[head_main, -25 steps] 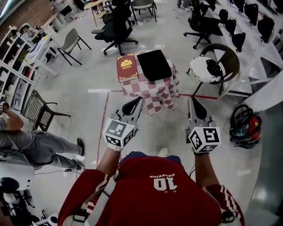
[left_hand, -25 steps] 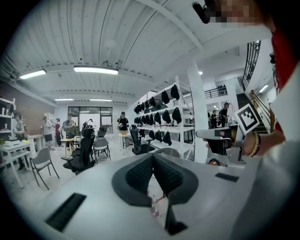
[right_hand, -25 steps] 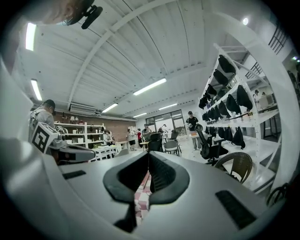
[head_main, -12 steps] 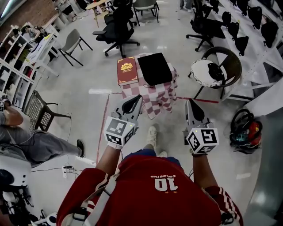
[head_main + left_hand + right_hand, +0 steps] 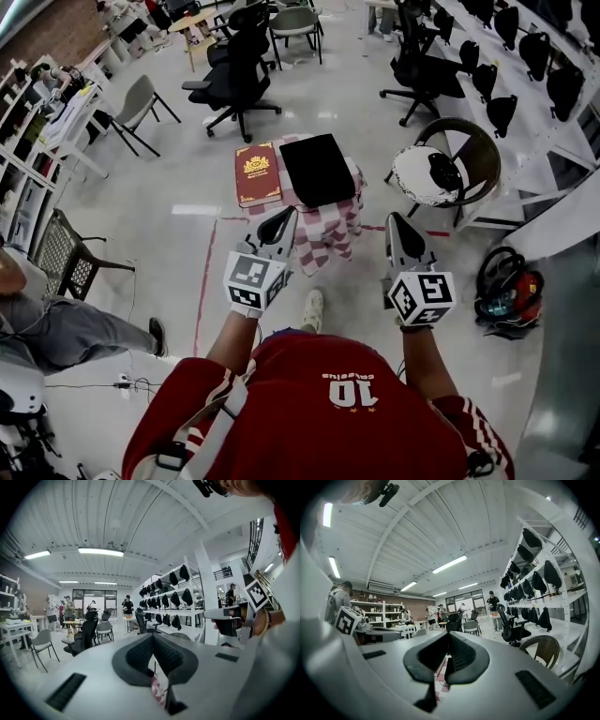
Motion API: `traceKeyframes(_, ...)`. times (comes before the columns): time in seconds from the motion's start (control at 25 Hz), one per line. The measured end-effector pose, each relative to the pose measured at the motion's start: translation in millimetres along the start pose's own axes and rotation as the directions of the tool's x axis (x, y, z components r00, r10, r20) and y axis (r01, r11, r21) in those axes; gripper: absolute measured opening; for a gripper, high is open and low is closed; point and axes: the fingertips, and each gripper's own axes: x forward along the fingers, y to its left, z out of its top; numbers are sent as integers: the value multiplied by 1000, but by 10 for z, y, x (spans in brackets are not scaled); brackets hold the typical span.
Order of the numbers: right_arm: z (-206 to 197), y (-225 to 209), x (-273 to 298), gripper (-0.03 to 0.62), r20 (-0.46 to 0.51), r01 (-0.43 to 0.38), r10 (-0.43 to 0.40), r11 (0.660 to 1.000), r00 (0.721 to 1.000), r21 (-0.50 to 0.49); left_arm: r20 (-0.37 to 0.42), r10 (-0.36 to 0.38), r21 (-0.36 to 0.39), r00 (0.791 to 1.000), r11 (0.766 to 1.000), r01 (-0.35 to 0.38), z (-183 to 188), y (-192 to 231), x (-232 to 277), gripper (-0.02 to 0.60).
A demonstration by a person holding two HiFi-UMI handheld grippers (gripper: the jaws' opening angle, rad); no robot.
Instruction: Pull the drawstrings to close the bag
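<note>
A flat black bag (image 5: 318,169) lies on a small table under a red-and-white checked cloth (image 5: 329,214), with a dark red book (image 5: 256,173) at its left. Its drawstrings are too small to make out. Both grippers hang in the air short of the table's near edge, apart from the bag. My left gripper (image 5: 284,217) (image 5: 153,637) is shut and empty. My right gripper (image 5: 395,221) (image 5: 447,637) is shut and empty too. Each gripper view shows a sliver of the checked cloth (image 5: 156,692) (image 5: 439,673) below its closed jaws.
A wicker chair with a white cushion (image 5: 442,157) stands right of the table. Black office chairs (image 5: 234,80) and a grey chair (image 5: 139,96) stand beyond it. A red and black machine (image 5: 507,285) sits on the floor at right. A seated person's legs (image 5: 66,323) are at left.
The person has walked toward the table, carrying both grippers forward. The table with the bag now lies closer to the jaws. Both grippers stay shut.
</note>
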Motion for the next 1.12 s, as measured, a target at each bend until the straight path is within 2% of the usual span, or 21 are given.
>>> traceKeyframes(0.16, -34, -13, 196, 17, -11, -1, 1, 1000, 1000, -13, 21, 4, 17, 1000, 1000, -4, -17, 113, 116, 0)
traceKeyframes(0.32, -31, -14, 368, 17, -10, -7, 7, 1000, 1000, -19, 4, 2, 27, 1000, 1000, -2, -74, 241, 221, 0)
traceKeyframes(0.48, -50, -42, 481, 17, -17, -11, 11, 1000, 1000, -16, 6, 6, 35, 1000, 999, -6, -132, 353, 344, 94)
traceKeyframes(0.64, -123, -71, 569, 17, -27, -10, 9, 1000, 1000, -15, -3, 15, 48, 1000, 999, -15, -273, 447, 429, 109)
traceKeyframes(0.88, -270, -169, 741, 17, -54, -3, 2, 1000, 999, -24, -64, 10, 101, 998, 995, -3, -785, 607, 628, 109)
traceKeyframes(1.12, -384, -317, 937, 17, -73, 11, -13, 1000, 997, -18, -156, -23, 149, 987, 988, 46, -1471, 708, 855, 109)
